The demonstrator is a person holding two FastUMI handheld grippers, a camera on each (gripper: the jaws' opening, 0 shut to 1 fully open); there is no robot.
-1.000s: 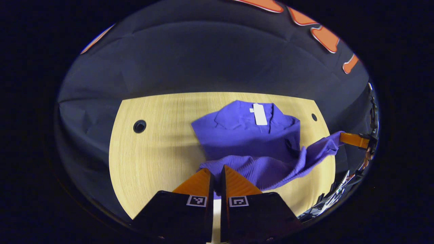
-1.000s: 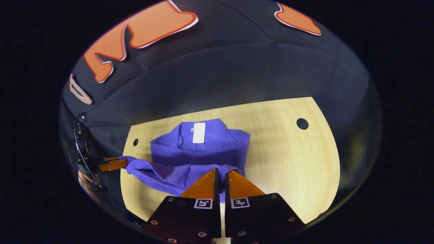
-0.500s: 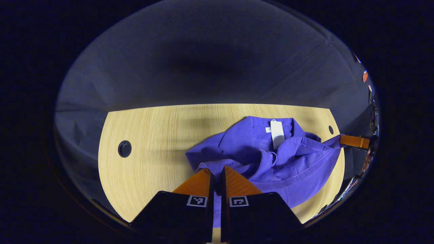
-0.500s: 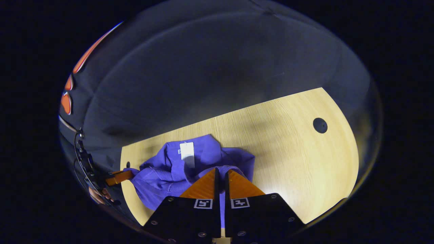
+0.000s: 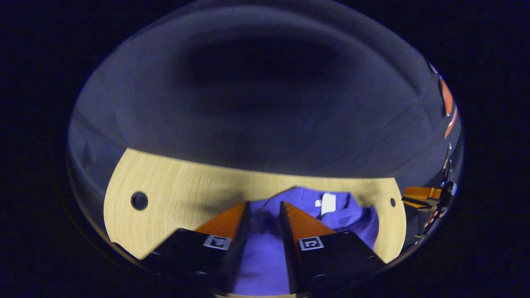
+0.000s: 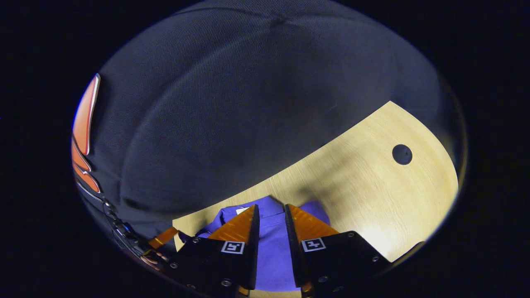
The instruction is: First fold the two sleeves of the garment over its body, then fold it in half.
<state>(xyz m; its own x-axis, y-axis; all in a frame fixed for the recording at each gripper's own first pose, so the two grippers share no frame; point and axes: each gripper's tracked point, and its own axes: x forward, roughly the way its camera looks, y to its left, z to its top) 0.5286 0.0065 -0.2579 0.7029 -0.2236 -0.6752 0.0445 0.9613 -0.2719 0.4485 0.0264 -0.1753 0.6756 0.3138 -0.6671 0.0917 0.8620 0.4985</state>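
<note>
Half a second ago both grippers pinched the near hem of the purple ribbed knit garment (image 5: 265,256) and carried it toward the collar; now the fingers of the left gripper (image 5: 264,207) stand spread with purple cloth showing in the gap between them, and the right gripper (image 6: 270,210) likewise has its fingers parted over the cloth, so the hem looks released on both sides. The garment lies on the pale wooden worktop (image 5: 174,188) as a compact heap, its far edge close to the worktop's back edge, with the white rectangular neck tag (image 5: 328,203) near that far edge. By my reading the fold in half has just been laid down and little remains but to draw the grippers clear; whether the layers line up neatly I cannot tell, since the fingers hide most of the cloth. In the left gripper view the other gripper sits beyond the garment's right side, held by a hand (image 5: 432,215). A dark round hole (image 5: 139,200) in the worktop lies well left of the garment, another (image 6: 401,154) well to its right; nothing stands in the way
</note>
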